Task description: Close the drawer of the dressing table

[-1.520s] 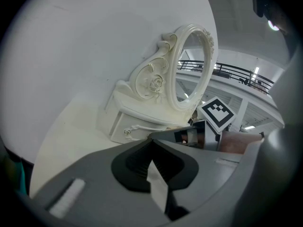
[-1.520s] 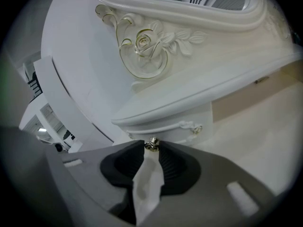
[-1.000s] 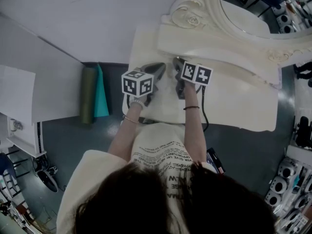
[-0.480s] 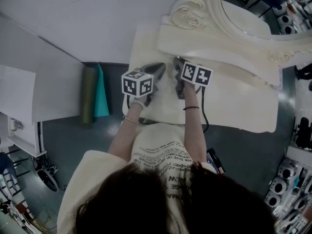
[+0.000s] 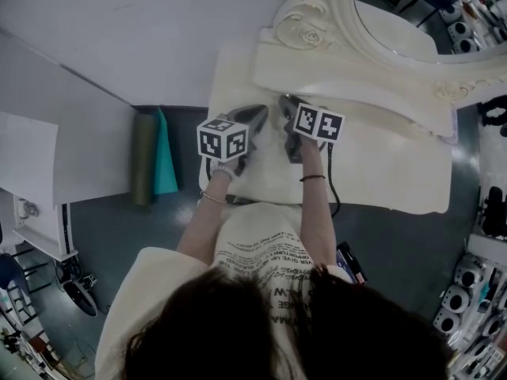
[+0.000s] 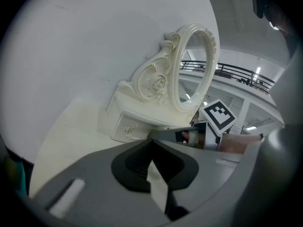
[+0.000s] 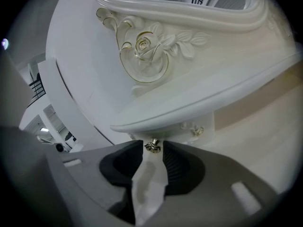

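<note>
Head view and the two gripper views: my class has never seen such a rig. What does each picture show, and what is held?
No robot: a person holds tongs in each hand. The head view looks down from the person's head onto a white dressing table with a mirror. The other two pictures come from cameras riding on the tongs. The left tongs are shut and empty. The right tongs are opening, with a small drawer knob between their tips.

left tongs [image 6: 151,142] closed, right tongs [image 7: 152,148] opening with knob [image 7: 152,146] between jaws, both arms [image 5: 315,206] stretched forward
</note>
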